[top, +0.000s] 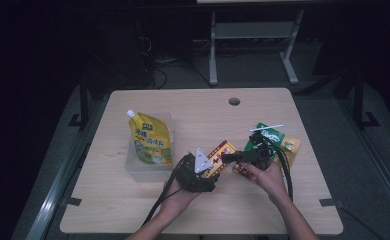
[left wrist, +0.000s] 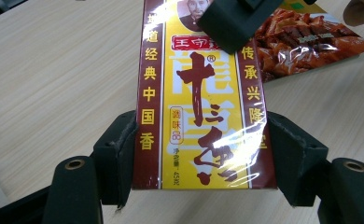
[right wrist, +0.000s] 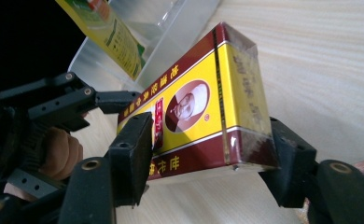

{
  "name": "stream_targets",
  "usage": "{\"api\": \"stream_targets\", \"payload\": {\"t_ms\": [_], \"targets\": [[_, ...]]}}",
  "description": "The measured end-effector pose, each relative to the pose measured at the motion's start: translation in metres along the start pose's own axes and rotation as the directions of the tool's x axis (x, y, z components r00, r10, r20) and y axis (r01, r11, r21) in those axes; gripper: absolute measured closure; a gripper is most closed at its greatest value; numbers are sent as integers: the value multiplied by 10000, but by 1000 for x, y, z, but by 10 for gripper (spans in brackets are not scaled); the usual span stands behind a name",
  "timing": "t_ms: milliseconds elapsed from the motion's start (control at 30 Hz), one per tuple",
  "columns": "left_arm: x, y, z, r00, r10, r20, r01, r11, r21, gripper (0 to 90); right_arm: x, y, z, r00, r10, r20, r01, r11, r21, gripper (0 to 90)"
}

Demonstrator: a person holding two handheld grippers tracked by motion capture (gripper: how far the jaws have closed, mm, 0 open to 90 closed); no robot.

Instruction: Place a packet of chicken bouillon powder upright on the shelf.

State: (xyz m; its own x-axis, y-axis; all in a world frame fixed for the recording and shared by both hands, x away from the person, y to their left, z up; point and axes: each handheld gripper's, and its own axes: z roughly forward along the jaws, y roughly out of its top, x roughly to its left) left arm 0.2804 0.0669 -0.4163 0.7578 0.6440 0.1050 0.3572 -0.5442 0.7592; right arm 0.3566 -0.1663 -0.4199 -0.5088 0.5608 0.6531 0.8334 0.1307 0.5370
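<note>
The yellow-and-maroon box (left wrist: 201,116) is sitting near the middle of the tabletop (top: 133,210), held between both tools — the left tool (left wrist: 201,154) is clamping it across its width at one end, pads pressing on both long edges. The right tool (right wrist: 213,154) is straddling the opposite end; one pad is lying against the box's printed face, the other is sitting at the far edge, and whether it is actually pressing I cannot tell. In the high view the box (top: 219,154) is lying tilted between the two hands, just right of a clear plastic container (top: 133,167) carrying a yellow spouted pouch (top: 150,139). A red snack packet (left wrist: 306,44) is lying just beyond the box — green packets (top: 275,137) are resting farther right.
</note>
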Motion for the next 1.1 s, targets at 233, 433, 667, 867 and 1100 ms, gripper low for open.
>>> {"api": "stream_targets", "payload": {"t_ms": [233,433,667,867,1100], "targets": [[2,-1,0,9999,-147,-85,148,9999,51,318,9,6,-8,9998,-181,-62,179,9993,-318,527],[2,-6,4,9996,-279,81,277,9991,306,312,16,8,-10,9981,-264,-563,241,9989,-411,655],[1,-7,3,9997,-71,240,66,9998,199,294,26,12,-13,9953,-879,-414,869,9959,-262,671],[0,-8,-2,9989,-58,466,48,9998,216,273,35,16,-14,9850,-1699,-316,1694,9854,-177,674],[0,-13,-6,9978,32,661,-48,9997,245,271,42,20,-20,9722,-2338,-100,2336,9722,-164,675]]}}
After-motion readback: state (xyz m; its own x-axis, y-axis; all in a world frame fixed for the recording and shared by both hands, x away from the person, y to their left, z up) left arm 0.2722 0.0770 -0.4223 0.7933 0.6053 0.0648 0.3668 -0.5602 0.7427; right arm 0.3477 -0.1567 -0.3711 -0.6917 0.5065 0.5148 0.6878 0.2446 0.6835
